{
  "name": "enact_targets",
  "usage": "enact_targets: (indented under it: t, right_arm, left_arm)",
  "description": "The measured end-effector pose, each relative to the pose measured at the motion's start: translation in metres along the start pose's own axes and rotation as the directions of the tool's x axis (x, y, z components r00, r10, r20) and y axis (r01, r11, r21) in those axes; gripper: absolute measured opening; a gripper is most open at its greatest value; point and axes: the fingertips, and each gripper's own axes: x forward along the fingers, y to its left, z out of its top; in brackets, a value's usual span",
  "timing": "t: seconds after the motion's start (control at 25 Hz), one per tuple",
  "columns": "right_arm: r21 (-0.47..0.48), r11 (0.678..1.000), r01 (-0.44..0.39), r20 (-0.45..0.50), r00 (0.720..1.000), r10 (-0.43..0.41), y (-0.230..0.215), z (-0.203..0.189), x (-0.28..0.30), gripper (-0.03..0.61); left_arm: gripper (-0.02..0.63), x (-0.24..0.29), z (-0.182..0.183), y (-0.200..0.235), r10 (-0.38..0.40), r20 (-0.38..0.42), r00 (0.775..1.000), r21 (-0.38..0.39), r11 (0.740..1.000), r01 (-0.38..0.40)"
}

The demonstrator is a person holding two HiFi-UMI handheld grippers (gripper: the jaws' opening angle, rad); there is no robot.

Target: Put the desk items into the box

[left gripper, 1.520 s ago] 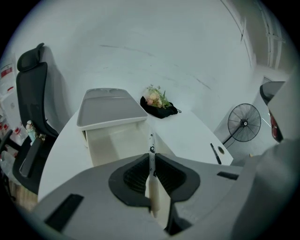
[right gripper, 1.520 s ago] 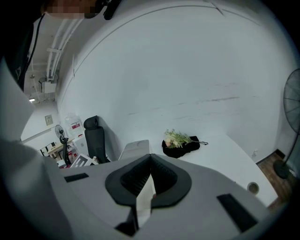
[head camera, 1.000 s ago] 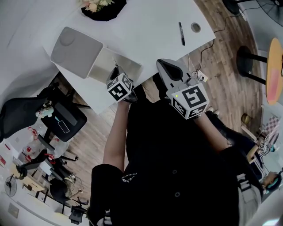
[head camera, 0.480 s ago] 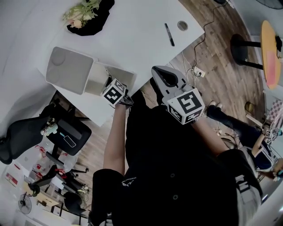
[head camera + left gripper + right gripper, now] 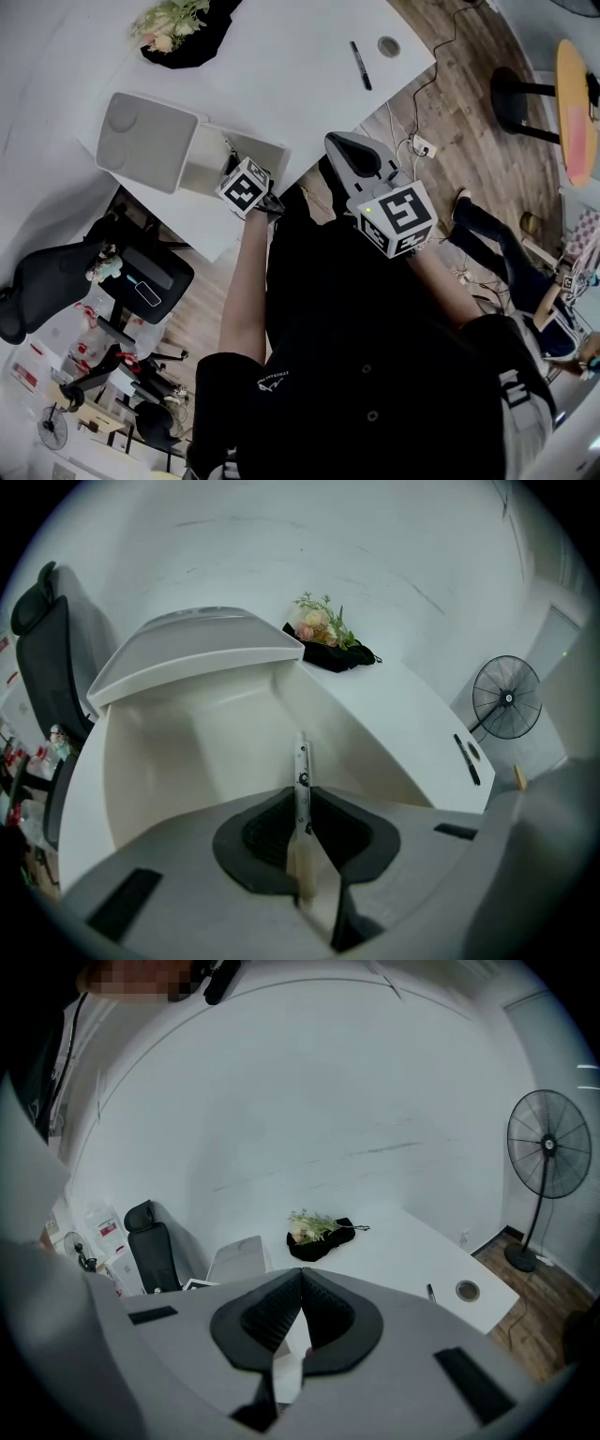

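Left gripper (image 5: 302,794) is squeezing a white pen (image 5: 301,759) between its fingers (image 5: 258,836), aiming it into the open box (image 5: 178,733) for the drop, right gripper (image 5: 300,1283) idling, fingers together, empty

Head view looks steeply down. Left gripper view faces the box (image 5: 187,733) just ahead of its hand-held gripper (image 5: 302,799); the right's, farther back, shares the flowers (image 5: 319,628).
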Motion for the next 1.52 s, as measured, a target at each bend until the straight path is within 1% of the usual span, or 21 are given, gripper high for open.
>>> enact_targets:
  t: [0.28,0.48,0.6,0.72,0.84,0.96,1.08,1.32,1.52]
  right_arm:
    - [-0.015,1.000,-0.014,0.001,1.000,0.014,0.007,0.001,0.000,-0.002]
    - [-0.024,0.999,-0.028,0.005,1.000,0.028,0.010,0.002,-0.004,-0.002]
    - [-0.027,0.999,-0.041,0.008,0.999,0.041,0.012,0.002,-0.004,-0.002]
    - [-0.039,0.997,-0.059,0.012,0.998,0.060,0.016,0.004,-0.006,-0.002]
    - [-0.052,0.995,-0.084,0.013,0.996,0.085,0.022,0.004,-0.007,-0.002]
    - [-0.070,0.991,-0.117,0.009,0.993,0.118,0.028,0.007,-0.006,-0.002]
    - [-0.089,0.985,-0.151,0.010,0.988,0.152,0.032,0.012,-0.004,-0.002]
    - [-0.121,0.968,-0.221,-0.001,0.975,0.222,0.045,0.017,-0.001,-0.002]
    - [-0.148,0.947,-0.284,-0.004,0.958,0.286,0.053,0.026,0.007,-0.002]
  left_arm:
    - [0.046,-0.007,0.004,-0.003,-0.039,0.029,0.999,0.023,0.999,0.039]
    - [0.046,-0.017,0.007,0.000,-0.028,0.062,0.998,0.015,1.000,0.028]
    - [0.046,-0.025,0.011,0.001,-0.023,0.094,0.995,0.012,1.000,0.022]
    - [0.008,-0.039,0.015,0.000,-0.035,0.138,0.990,0.035,0.999,0.031]
    - [0.008,-0.056,0.018,-0.003,-0.066,0.184,0.981,0.042,0.997,0.059]
    - [0.006,-0.073,0.021,-0.005,-0.075,0.223,0.972,0.035,0.997,0.069]
    - [0.006,-0.090,0.027,-0.005,-0.069,0.273,0.959,0.038,0.997,0.062]
    - [0.006,-0.132,0.044,-0.013,-0.088,0.377,0.922,0.066,0.996,0.068]
    - [0.006,-0.171,0.061,-0.018,-0.086,0.462,0.883,0.028,0.996,0.083]
